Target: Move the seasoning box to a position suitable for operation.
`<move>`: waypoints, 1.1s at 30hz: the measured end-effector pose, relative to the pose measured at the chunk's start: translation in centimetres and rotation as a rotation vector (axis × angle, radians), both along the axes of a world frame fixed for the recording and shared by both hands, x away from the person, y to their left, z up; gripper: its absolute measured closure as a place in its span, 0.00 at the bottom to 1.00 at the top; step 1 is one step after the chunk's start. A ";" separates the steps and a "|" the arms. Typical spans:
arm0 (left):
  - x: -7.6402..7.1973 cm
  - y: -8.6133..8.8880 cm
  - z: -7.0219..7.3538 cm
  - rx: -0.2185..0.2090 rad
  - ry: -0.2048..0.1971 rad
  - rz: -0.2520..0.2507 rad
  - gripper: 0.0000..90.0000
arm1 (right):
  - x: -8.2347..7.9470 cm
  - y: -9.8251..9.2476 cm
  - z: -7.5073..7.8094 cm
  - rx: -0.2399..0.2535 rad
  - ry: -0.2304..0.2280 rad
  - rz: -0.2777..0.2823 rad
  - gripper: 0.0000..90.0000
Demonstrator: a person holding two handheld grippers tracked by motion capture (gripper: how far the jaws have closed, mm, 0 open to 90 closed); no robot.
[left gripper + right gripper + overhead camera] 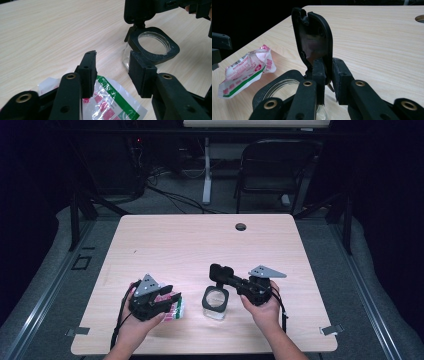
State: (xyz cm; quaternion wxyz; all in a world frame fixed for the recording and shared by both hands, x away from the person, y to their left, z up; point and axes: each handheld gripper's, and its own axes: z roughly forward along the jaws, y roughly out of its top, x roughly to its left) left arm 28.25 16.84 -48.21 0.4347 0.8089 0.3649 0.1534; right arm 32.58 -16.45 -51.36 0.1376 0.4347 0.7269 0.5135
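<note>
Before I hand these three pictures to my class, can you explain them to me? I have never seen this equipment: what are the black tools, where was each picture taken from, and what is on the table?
A person sits at a wooden table with a hand-held two-jaw gripper in each hand. One picture looks down from above; the other two come from cameras riding on the grippers, looking along their black jaws. The left gripper is open, its jaws above a crinkled red, white and green packet lying on the table. The right gripper pinches the flipped-up black lid of a clear jar with a black square collar. The jar stands on the table, its round mouth open.
</note>
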 end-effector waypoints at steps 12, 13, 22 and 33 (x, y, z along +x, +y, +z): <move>-1.6 3.7 -2.0 0.041 0.015 0.024 0.58 | -0.8 -0.4 0.2 0.009 -0.017 -0.001 0.77; -1.7 3.9 -2.3 0.039 0.016 0.030 0.56 | -0.9 -0.4 0.2 0.011 -0.021 0.000 0.76; -3.3 5.1 -3.9 0.101 0.002 0.020 0.46 | -1.1 -0.6 0.0 0.021 -0.019 -0.005 0.72; -4.1 5.5 -5.8 0.147 0.001 0.018 0.43 | -0.9 -0.7 -0.2 0.028 -0.008 -0.002 0.71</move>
